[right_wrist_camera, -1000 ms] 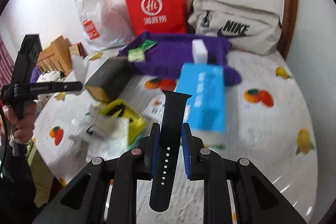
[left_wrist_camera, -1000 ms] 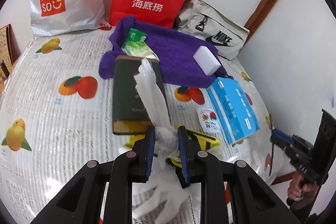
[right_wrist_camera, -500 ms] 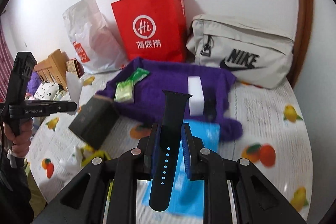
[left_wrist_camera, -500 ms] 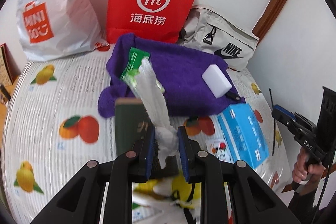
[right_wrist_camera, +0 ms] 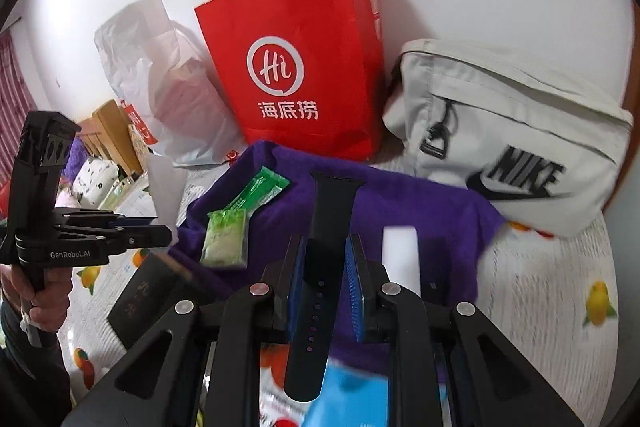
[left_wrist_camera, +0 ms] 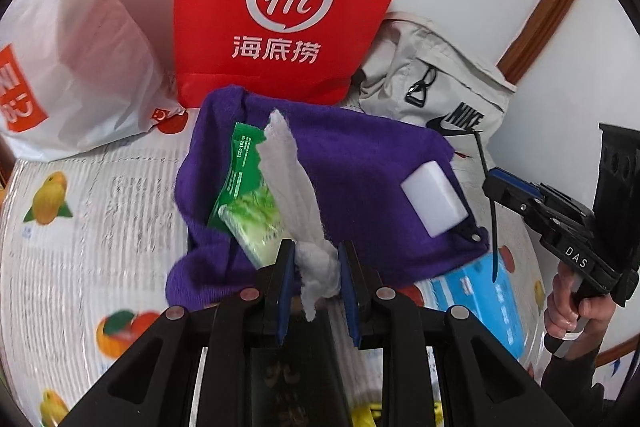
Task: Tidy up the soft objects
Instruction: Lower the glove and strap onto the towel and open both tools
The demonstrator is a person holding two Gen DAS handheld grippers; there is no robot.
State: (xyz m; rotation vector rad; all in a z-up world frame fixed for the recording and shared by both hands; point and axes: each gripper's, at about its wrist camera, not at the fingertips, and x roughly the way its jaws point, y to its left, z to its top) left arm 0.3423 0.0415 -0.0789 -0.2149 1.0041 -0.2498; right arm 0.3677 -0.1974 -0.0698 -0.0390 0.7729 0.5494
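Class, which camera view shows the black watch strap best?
The right wrist view: the strap stands full length between that tool's fingers, holes visible. The left wrist view shows it only edge-on, as a thin dark line.

blue box (right_wrist_camera: 352,399) blurred | dark box (left_wrist_camera: 296,367) (mostly hidden)

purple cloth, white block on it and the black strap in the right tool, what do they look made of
The purple cloth looks like a soft, fuzzy fleece or towel fabric: matte nap, rumpled edges. The white rectangular block seems to be sponge foam, perhaps melamine: matte, crisp edges, no sheen. The black watch strap, clamped in the right tool, looks like smooth matte silicone or rubber, with punched holes.
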